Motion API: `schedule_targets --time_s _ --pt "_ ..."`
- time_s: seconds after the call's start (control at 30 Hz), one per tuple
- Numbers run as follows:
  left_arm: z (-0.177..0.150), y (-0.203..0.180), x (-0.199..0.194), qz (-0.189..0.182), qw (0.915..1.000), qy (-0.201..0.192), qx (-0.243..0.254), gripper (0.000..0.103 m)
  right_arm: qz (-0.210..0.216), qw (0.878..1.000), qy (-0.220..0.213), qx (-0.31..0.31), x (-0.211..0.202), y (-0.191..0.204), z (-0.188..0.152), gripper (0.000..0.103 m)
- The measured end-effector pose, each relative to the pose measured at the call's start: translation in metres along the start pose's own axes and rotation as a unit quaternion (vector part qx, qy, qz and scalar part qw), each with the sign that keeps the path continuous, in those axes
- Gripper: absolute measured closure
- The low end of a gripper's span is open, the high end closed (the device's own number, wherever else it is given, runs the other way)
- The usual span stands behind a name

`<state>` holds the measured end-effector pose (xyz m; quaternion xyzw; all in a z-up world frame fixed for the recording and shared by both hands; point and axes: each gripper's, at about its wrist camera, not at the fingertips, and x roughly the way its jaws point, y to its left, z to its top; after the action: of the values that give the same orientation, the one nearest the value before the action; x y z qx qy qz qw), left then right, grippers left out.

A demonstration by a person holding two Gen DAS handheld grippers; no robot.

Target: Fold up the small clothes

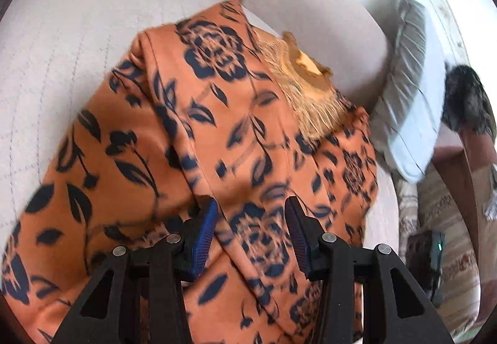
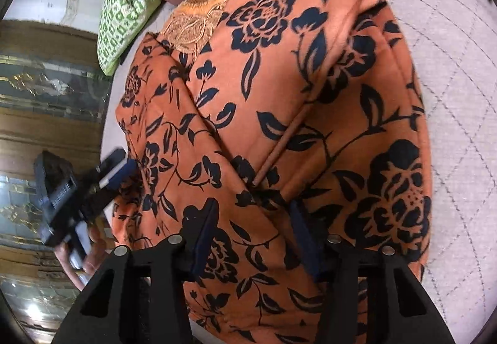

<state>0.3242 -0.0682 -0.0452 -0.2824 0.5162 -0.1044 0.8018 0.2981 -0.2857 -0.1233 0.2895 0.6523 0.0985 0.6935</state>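
Note:
An orange garment with dark blue flowers (image 1: pixel 217 133) lies on a pale quilted surface (image 1: pixel 62 49), its sides folded inward and a gold lace collar (image 1: pixel 298 89) at the far end. My left gripper (image 1: pixel 250 235) is open, its blue pads just over the cloth near the hem. The garment fills the right wrist view (image 2: pixel 279 95). My right gripper (image 2: pixel 253 235) is open over the near part of the cloth. The left gripper also shows in the right wrist view (image 2: pixel 124 173), at the garment's left edge.
A green patterned cushion (image 2: pixel 124 8) lies beyond the collar. A grey and white pillow (image 1: pixel 407 95) and a dark furry thing (image 1: pixel 469 101) sit to the right. A mirrored wooden cabinet (image 2: pixel 46 95) stands at the left. The quilted surface's edge (image 1: pixel 388 219) runs along the right.

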Motion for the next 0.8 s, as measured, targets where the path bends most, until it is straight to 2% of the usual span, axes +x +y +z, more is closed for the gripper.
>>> schedule_targets --time_s 0.07,0.1,0.2,0.43,0.53,0.6,0.63,0.7,0.8 --pt "0.007 0.002 -0.001 0.012 0.9998 0.001 -0.016 0.058 -0.010 1.000 0.004 -0.009 0.003 0.005 -0.001 0.075" --pt "0.011 0.005 0.002 0.010 0.9995 0.008 -0.030 0.059 -0.016 1.000 0.008 -0.014 0.005 0.007 -0.001 0.087" --pt "0.017 0.007 0.008 0.007 0.9991 0.013 -0.041 0.059 -0.021 0.999 0.013 -0.026 0.003 0.009 -0.004 0.099" --pt "0.016 -0.003 -0.001 0.021 0.9996 0.002 -0.018 0.059 0.001 0.996 -0.027 -0.084 -0.046 0.038 -0.018 0.100" --pt "0.021 0.005 -0.005 0.035 0.9991 -0.005 -0.025 0.059 -0.038 0.995 -0.020 -0.091 -0.040 0.038 -0.018 0.100" --pt "0.026 0.013 -0.006 0.041 0.9983 -0.006 -0.040 0.059 -0.111 0.990 0.001 -0.091 -0.024 0.027 -0.018 0.100" --pt "0.028 0.016 -0.006 0.041 0.9981 -0.008 -0.046 0.059 -0.125 0.988 0.009 -0.087 -0.019 0.022 -0.017 0.100" --pt "0.032 0.020 -0.007 0.041 0.9975 -0.013 -0.056 0.059 -0.130 0.988 0.012 -0.089 -0.020 0.019 -0.017 0.100" --pt "0.036 0.018 -0.011 0.042 0.9973 -0.026 -0.054 0.058 -0.107 0.988 -0.002 -0.107 -0.033 0.026 -0.018 0.100"
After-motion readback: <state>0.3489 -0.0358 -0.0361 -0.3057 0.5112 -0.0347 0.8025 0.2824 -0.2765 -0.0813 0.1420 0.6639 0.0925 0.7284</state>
